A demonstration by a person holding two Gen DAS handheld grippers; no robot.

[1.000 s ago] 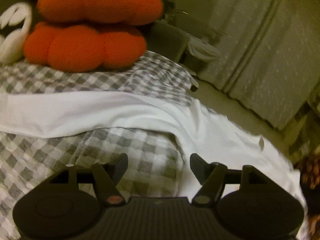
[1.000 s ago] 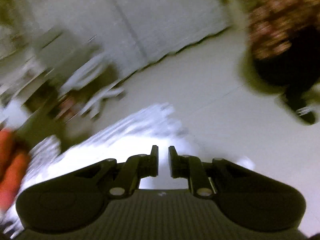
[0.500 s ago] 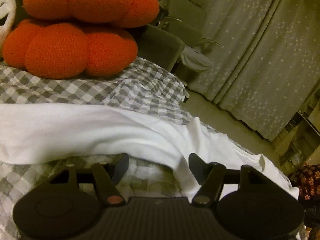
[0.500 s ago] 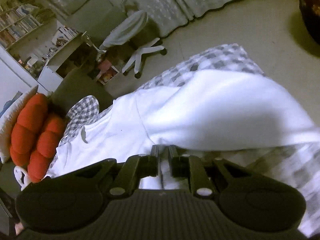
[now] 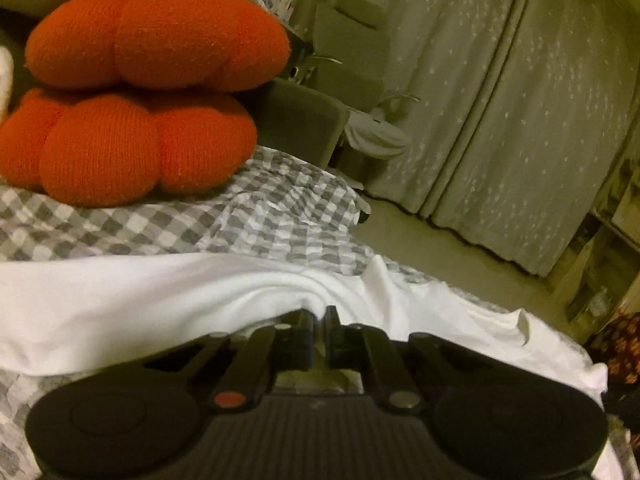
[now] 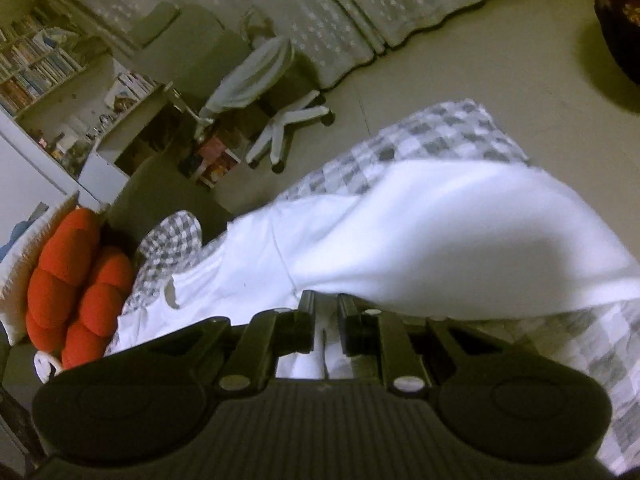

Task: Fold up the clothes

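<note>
Where checked bedding (image 5: 280, 216) spreads, white garment (image 5: 160, 300).

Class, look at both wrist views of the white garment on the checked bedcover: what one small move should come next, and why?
Probably lift both edges together and carry them across to make a fold. The left gripper has just closed, seemingly on the near edge of the white cotton garment, and the right gripper looks shut on another part of it, which is raised over the grey-and-white checked bedcover.

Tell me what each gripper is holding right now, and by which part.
The left gripper, whose jaws have just closed, pinches the near edge of the white garment. The right gripper grips a fold of the same garment at its near edge.
</note>
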